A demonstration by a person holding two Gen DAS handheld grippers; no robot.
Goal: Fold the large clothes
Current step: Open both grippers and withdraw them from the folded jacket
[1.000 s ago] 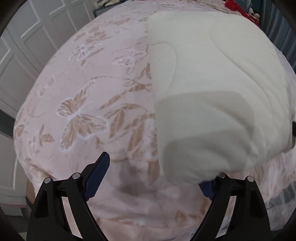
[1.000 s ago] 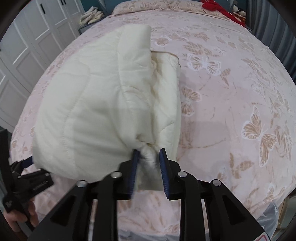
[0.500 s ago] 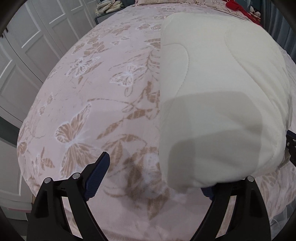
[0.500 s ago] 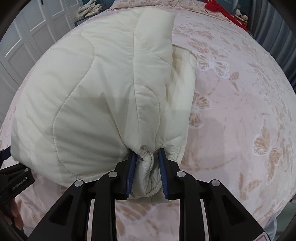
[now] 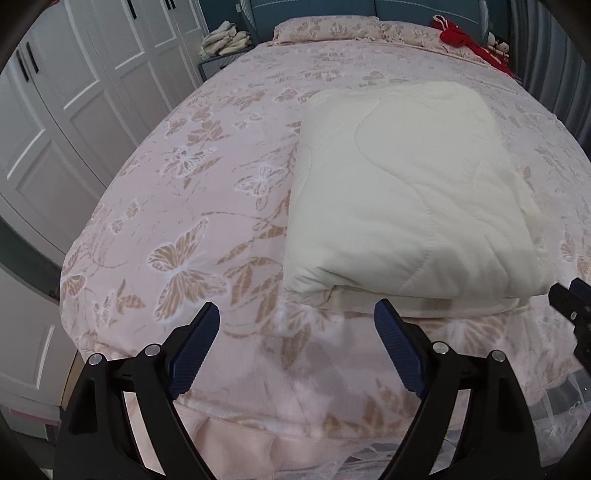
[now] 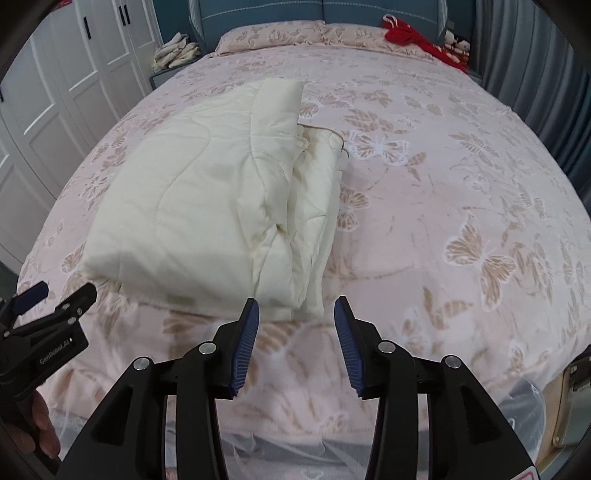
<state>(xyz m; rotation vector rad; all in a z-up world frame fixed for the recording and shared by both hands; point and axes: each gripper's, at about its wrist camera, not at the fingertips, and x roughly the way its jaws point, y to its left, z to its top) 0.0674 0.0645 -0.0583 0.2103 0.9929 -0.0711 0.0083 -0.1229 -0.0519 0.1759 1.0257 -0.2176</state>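
Note:
A cream quilted garment (image 5: 406, 199) (image 6: 218, 206) lies folded into a thick bundle on the pink butterfly bedspread (image 5: 207, 206) (image 6: 443, 184), near the foot of the bed. My left gripper (image 5: 297, 321) hangs open above the bedspread, just short of the bundle's near left corner, with nothing between its blue pads. My right gripper (image 6: 295, 314) is opening in front of the bundle's near right corner, and its pads are clear of the cloth. The left gripper (image 6: 55, 299) also shows at the left edge of the right wrist view, a hand (image 6: 33, 424) beneath it.
White wardrobe doors (image 5: 74, 110) stand along the left of the bed. A red cloth (image 6: 410, 37) and pillows (image 6: 273, 33) lie at the headboard. Folded pale items (image 6: 177, 51) rest on a bedside stand. Grey curtains (image 6: 535, 74) hang on the right.
The right gripper let go of the garment's bunched corner and pulled back. The bundle dropped flat onto the bed. Both grippers rose and drew away from it.

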